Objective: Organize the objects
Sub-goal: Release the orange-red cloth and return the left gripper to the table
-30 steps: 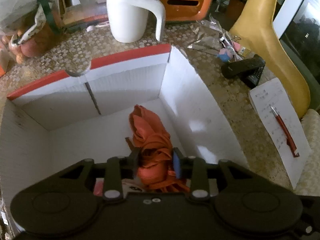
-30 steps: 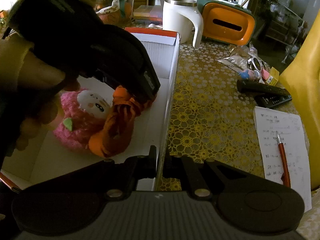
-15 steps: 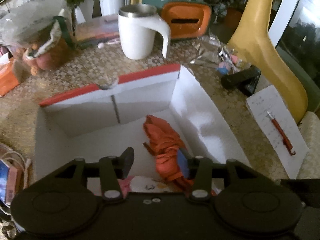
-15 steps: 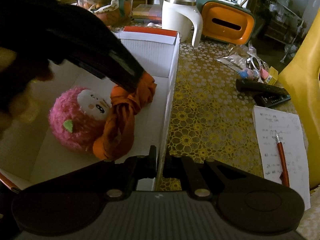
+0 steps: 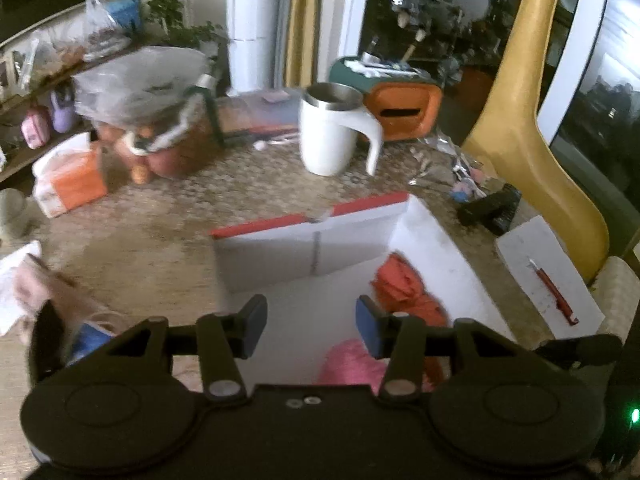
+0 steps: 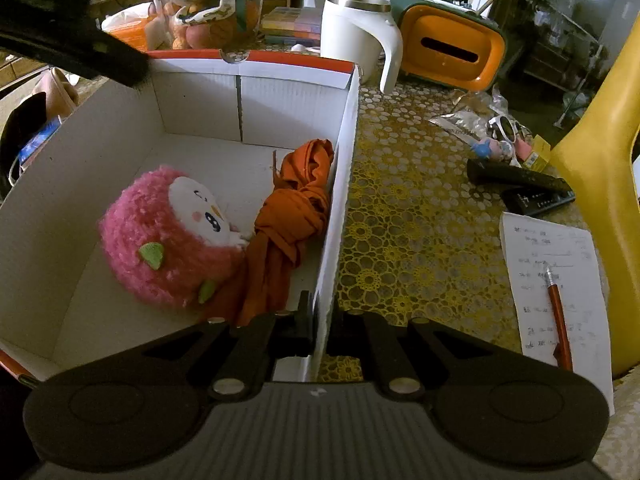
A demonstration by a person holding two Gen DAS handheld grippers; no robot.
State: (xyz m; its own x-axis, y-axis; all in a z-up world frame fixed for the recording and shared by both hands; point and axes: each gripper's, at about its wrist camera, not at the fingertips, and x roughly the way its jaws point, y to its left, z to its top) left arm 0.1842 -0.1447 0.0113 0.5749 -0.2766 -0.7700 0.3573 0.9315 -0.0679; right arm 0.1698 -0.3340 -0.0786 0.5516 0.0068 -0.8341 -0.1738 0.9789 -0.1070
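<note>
A white cardboard box with a red rim stands on the lace-covered table. Inside lie a pink plush toy and, against the right wall, a knotted orange cloth. My right gripper is shut on the top edge of the box's right wall, one finger inside and one outside. My left gripper hovers above the box, open, with nothing between its blue pads. Below it I see the orange cloth and part of the plush. In the right wrist view its dark body crosses the upper left corner.
Behind the box stand a white mug, an orange tissue holder and a bag of fruit. To the right lie black remotes, a paper sheet with a red pen, and a yellow chair.
My left gripper let go of the orange cloth, opened, and rose up and back out of the box. The cloth now lies beside the plush. My right gripper kept still.
</note>
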